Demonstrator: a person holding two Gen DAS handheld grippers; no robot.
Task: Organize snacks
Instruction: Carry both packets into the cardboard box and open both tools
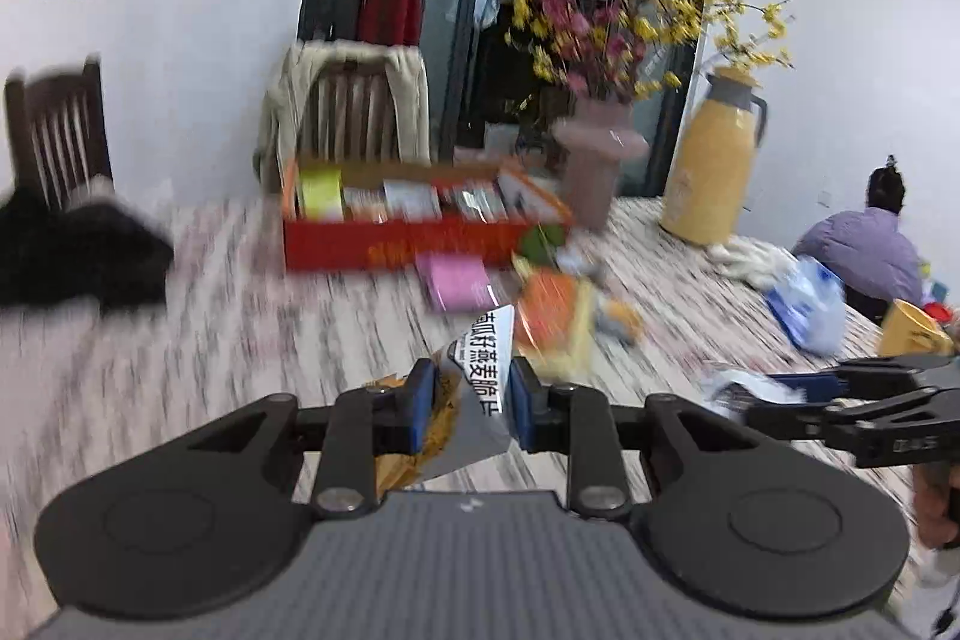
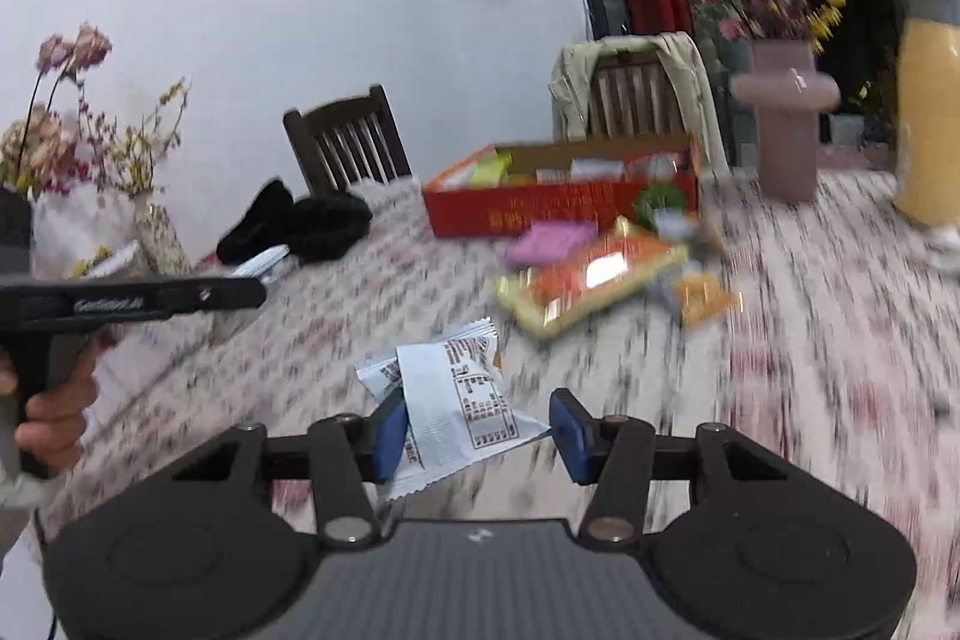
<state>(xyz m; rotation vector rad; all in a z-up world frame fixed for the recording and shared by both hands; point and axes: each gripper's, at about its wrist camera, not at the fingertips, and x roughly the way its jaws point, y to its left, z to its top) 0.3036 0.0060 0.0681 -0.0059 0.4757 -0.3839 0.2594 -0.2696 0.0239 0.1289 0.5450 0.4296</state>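
My left gripper (image 1: 471, 400) is shut on a silver snack packet (image 1: 486, 370) with black print, held above the patterned table. My right gripper (image 2: 480, 436) holds a white printed snack packet (image 2: 456, 412) across its width, with both blue pads against it. A second small packet corner shows behind it. The right gripper (image 1: 756, 394) also shows at the right of the left wrist view, and the left gripper (image 2: 252, 292) reaches in from the left of the right wrist view. A red snack box (image 1: 420, 244) (image 2: 540, 214) with several packets inside stands at the back.
Loose snacks lie in front of the box: a pink packet (image 2: 549, 238) and an orange-gold pack (image 2: 594, 280). A pink vase (image 1: 600, 154), a yellow thermos (image 1: 714, 166), a yellow mug (image 1: 912, 334) and black cloth (image 1: 78, 250) share the table. A person in purple (image 1: 864, 256) sits at the right.
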